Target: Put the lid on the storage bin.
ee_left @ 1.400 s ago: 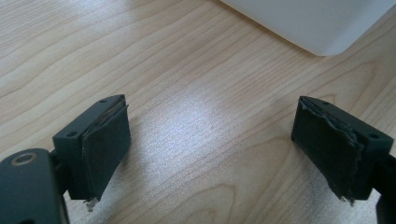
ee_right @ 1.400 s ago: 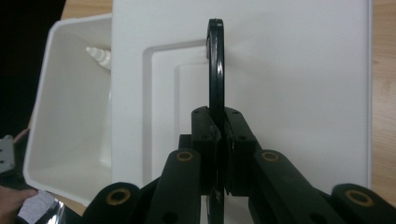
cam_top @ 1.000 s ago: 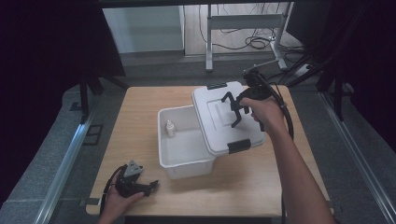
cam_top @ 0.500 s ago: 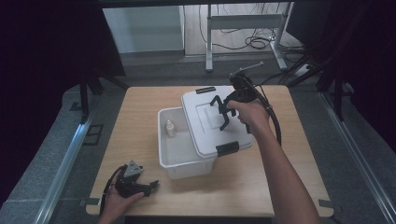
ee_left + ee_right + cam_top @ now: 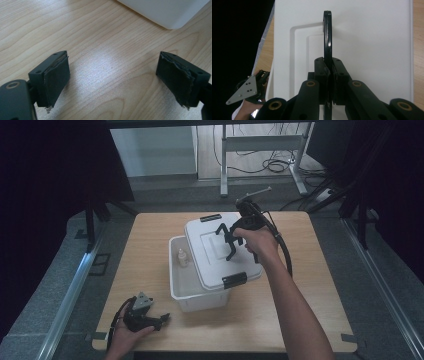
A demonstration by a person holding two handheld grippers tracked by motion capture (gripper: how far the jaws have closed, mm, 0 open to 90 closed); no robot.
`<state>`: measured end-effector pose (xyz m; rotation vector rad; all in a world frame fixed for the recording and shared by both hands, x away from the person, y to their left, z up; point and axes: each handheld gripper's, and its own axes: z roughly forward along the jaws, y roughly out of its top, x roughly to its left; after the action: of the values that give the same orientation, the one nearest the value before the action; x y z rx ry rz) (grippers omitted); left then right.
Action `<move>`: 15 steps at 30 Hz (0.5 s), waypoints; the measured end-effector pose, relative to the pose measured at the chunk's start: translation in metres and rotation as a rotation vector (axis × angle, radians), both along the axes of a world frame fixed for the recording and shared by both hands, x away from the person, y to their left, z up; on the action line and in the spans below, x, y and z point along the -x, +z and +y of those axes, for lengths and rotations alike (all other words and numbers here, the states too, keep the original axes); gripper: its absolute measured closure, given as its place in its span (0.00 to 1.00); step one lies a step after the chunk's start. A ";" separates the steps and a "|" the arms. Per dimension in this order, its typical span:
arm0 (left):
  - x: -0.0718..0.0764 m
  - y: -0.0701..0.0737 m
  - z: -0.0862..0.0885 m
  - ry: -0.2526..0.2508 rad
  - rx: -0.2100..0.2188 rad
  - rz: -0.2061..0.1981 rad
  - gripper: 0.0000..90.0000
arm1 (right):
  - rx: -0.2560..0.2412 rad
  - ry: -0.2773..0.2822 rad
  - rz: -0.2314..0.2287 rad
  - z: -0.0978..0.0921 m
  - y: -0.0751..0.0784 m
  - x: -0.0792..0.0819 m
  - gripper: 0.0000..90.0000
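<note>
- Right gripper (image 5: pixel 231 240): jaws pinched tight on the thin black handle (image 5: pixel 327 37) of the white lid (image 5: pixel 220 251), gripping the handle's flat sides on a narrow contact.
- Risk, as a judgement: with so slim a hold, likely to pivot or slip between the pads, letting the lid swing and drop askew.
- Lid: smooth, hard-looking white plastic, rectangular with rounded corners, a stepped recessed panel on top, black latches (image 5: pixel 234 280) at two ends.
- Placed slantwise over the white box (image 5: pixel 200 297), covering its right part, left part open; whether resting on the rim or hovering just above, cannot tell.
- Further risk: a skewed descent catching a latch on the rim, or nudging the box across the slick counter (image 5: pixel 310 285).
- Inside the box, near its left wall: a small pale bottle (image 5: pixel 182 257), upright, easily toppled by a jolt.
- Left gripper (image 5: pixel 150 319): well away from the box toward the counter's near-left corner, jaws spread wide and empty, frayed pads (image 5: pixel 56 75) over pale wood grain.
</note>
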<state>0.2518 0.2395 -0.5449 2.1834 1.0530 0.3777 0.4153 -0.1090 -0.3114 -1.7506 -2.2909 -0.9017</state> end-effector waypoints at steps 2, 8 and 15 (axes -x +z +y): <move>0.000 0.000 0.000 0.000 0.002 0.000 0.13 | -0.005 0.000 -0.001 0.003 0.001 0.000 0.95; 0.000 0.000 0.000 0.000 0.002 0.000 0.13 | -0.010 -0.002 -0.004 0.010 0.005 0.000 0.95; 0.001 0.000 0.000 -0.001 0.001 0.000 0.13 | -0.016 -0.006 0.007 0.020 0.003 0.002 0.95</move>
<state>0.2511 0.2392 -0.5449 2.1830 1.0519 0.3764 0.4134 -0.0886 -0.3086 -1.7519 -2.2693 -0.9107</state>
